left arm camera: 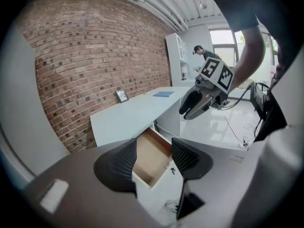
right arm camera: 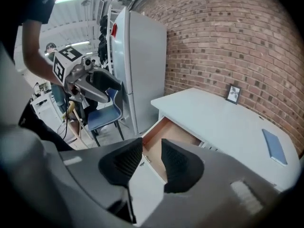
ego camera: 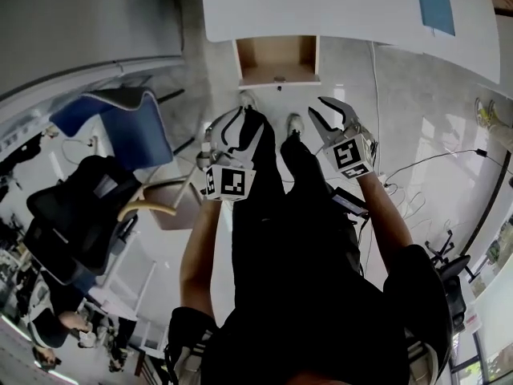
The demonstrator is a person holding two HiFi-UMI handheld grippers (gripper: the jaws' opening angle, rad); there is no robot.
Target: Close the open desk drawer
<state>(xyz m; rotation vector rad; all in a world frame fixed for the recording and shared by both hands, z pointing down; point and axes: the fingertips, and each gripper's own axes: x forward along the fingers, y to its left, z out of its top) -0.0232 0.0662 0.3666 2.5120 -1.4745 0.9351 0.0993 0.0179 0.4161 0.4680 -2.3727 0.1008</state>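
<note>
While the drawer [ego camera: 276,58] juts wide open from under the desk's [ego camera: 345,6] near edge, close to its left corner, nothing of this job is done yet! Left gripper [ego camera: 239,123] hangs short of the drawer front, jaws spread, nothing between them. Right gripper [ego camera: 317,107] is alongside, jaws apart too, empty. Neither touches the front. What's left, I'd say, is everything: reach that front and push it fully home. Chair [ego camera: 128,123] sits well off left.
</note>
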